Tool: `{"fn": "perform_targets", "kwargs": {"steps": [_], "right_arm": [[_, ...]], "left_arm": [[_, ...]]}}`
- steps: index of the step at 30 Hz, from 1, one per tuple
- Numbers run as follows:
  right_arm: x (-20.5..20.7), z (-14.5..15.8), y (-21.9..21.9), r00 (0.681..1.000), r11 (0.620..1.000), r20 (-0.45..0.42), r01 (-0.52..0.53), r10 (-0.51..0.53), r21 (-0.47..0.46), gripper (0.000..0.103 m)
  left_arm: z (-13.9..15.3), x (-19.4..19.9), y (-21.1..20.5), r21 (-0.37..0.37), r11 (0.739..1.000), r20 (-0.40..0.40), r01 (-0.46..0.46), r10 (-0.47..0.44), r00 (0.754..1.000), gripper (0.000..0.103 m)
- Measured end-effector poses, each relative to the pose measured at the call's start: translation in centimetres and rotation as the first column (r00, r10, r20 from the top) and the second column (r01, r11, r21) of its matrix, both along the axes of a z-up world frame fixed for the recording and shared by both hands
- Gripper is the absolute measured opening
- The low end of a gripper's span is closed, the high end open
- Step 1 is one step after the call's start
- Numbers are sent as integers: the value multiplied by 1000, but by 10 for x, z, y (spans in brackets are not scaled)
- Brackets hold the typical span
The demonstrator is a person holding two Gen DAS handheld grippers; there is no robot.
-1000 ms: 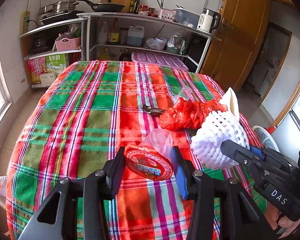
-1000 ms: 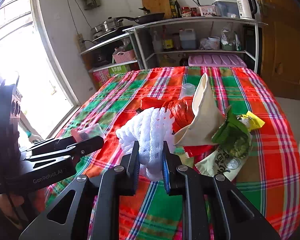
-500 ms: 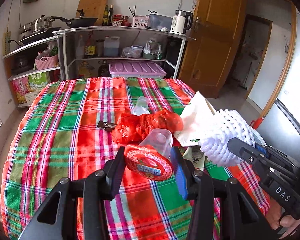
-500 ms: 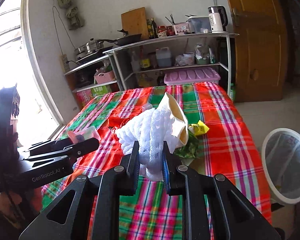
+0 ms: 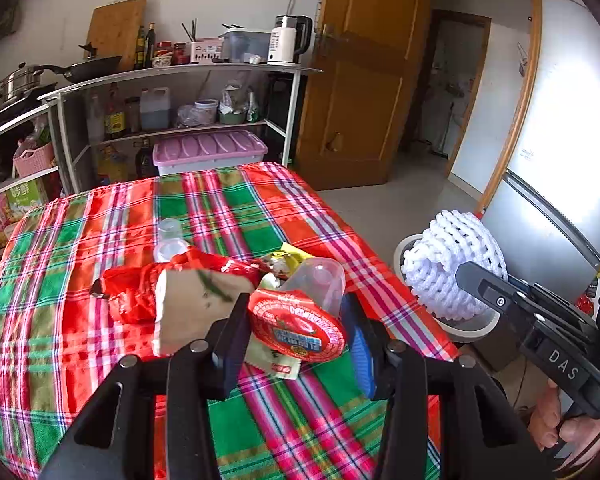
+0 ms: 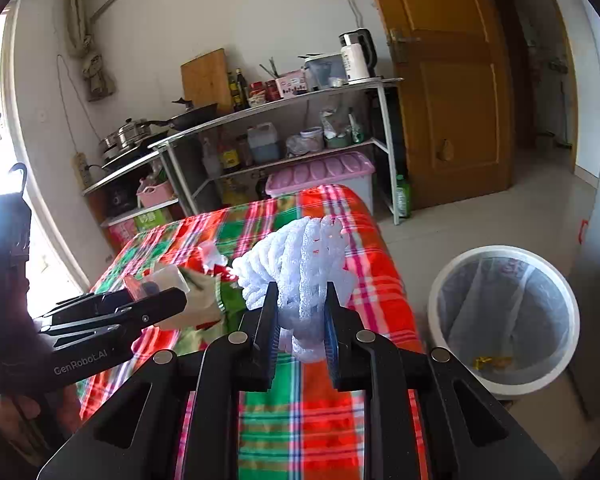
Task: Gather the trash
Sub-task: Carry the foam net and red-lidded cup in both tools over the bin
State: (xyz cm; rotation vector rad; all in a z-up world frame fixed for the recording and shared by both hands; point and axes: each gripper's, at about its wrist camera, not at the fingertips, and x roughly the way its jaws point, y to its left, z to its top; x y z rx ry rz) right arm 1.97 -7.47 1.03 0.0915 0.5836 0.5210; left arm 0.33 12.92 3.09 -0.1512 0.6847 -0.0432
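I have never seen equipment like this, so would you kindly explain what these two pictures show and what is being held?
No robot here: a person holds a handheld two-finger gripper in each hand, each carrying a forward-looking fisheye camera. One picture comes from the left gripper, whose jaws clamp a clear plastic cup with a red foil lid. The other comes from the right gripper, jaws shut on a white foam fruit net. The plaid tablecloth still carries a red plastic bag and wrappers. A lined trash bin stands on the floor beside the table.
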Motion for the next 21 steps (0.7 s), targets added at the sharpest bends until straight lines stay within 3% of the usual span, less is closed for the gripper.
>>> {"fn": "perform_targets", "kwargs": {"steps": [21], "right_arm": [[48, -7, -113, 964, 965, -43, 259, -261, -29, 20]], "left_arm": [[-8, 87, -120, 3, 973, -49, 231, -231, 972, 47]]}}
